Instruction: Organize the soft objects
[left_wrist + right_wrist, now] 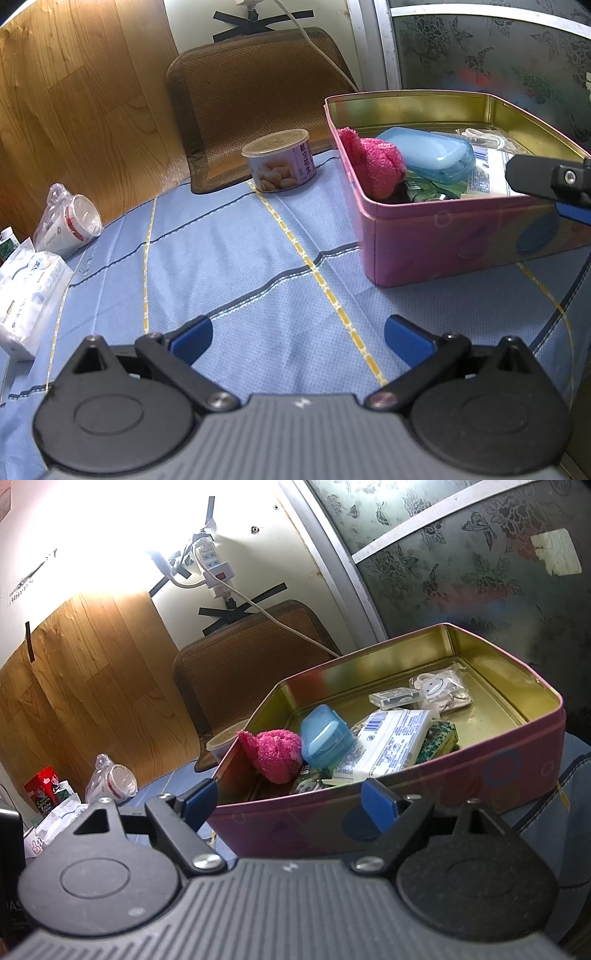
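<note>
Two handheld grippers are hovering over a bench covered in a blue checked cloth (229,266). The left gripper (298,338) is tilting down toward the bare cloth, its blue-padded jaws standing wide apart with nothing between them. The right gripper (291,801) is pointing more nearly level at the near wall of a pink tin box (424,786), its jaws also spread wide and holding nothing; in the left wrist view, one of its fingers (535,173) is showing at the right edge, reaching over the box rim. The box is sitting open on the right side of the cloth, gold inside. A fluffy pink soft object (271,753) is lying inside the box against its left wall, touching a blue plastic case (325,738) beside it. A white packet with blue print (388,744) is lying next to the case, with a green patterned item (439,740) against its far side, and a small clear box (393,698) and a bagged smiley-face trinket (436,686) lying toward the back. Outside the box, a lidded can (282,160) is standing on the cloth to its left. At the cloth's far left edge, a white tissue pack (26,295) is lying near a bagged cup (70,225). A woven brown mat (255,99) is leaning against the wall behind the can.
</note>
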{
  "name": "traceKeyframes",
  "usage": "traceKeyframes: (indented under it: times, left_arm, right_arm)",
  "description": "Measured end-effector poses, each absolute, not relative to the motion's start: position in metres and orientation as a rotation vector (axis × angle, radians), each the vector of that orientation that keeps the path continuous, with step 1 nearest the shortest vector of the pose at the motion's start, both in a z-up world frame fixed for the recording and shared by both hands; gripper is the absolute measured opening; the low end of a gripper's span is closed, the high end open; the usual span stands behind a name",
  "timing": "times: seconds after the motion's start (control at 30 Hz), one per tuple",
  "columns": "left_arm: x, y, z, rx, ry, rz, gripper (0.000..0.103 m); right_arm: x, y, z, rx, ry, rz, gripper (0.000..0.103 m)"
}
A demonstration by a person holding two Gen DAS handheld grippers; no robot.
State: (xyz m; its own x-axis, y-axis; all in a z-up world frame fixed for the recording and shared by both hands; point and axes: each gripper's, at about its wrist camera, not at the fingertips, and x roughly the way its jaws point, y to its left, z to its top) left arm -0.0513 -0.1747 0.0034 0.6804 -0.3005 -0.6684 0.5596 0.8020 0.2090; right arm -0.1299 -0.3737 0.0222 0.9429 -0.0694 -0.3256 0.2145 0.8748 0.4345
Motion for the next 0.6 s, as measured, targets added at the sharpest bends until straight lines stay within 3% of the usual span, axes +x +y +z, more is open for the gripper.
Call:
traceKeyframes:
  times: [0.6]
  left_arm:
    - [-0.0516,-0.1738,0.0035,0.419,0.666,-0.502,0.103]
  right_arm:
    - [-0.1299,-0.3739,0.0225,0.484,0.308,-0.151,0.087]
